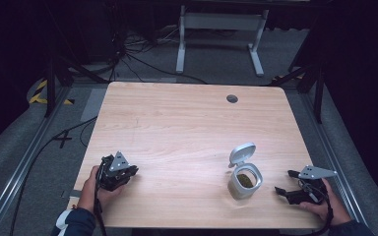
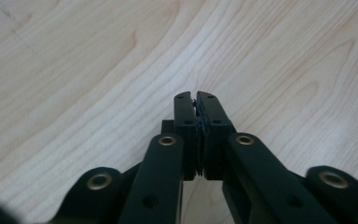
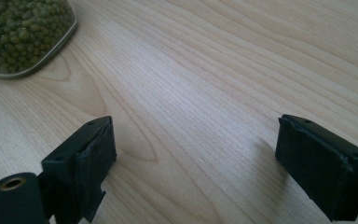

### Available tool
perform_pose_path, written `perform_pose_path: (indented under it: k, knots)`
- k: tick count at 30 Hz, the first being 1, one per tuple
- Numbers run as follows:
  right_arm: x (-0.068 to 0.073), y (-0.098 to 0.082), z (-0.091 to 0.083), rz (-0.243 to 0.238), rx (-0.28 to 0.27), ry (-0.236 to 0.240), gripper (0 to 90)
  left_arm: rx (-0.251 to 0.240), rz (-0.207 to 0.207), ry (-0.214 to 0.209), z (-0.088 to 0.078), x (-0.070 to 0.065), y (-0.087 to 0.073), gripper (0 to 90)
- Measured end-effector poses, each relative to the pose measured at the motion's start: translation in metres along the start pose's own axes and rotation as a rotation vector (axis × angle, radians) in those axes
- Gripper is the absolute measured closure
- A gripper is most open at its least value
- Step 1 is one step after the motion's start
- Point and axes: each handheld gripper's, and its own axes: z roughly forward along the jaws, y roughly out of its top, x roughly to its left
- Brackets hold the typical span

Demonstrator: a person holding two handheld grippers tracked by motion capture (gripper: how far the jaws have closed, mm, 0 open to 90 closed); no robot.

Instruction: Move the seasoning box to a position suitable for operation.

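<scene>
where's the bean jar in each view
High view: the bean jar stands right of centre near the table's front edge, lid flipped open, left of the right claw.
Left gripper view: not in it.
Right gripper view: top left corner, green beans inside.
Shared landmark: the wooden table.

The jar of green beans was cut off by the top and left edges of the right gripper view. In the high view, its contents were too small to make out, and both forearms ran off the bottom edge.
</scene>
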Motion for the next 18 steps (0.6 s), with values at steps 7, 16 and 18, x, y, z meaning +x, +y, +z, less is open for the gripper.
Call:
perform_pose_path:
  k: [7,16,18]
  knots:
    - [0.0,0.0,0.0,0.0,0.0,0.0,11.8,-0.037,0.02,-0.036,0.007,-0.009,0.022,90.0]
    - [0.0,0.0,0.0,0.0,0.0,0.0,11.8,-0.082,0.066,-0.07,0.013,-0.024,0.051,90.0]
    - [0.0,0.0,0.0,0.0,0.0,0.0,11.8,-0.088,0.071,-0.072,0.013,-0.026,0.054,90.0]
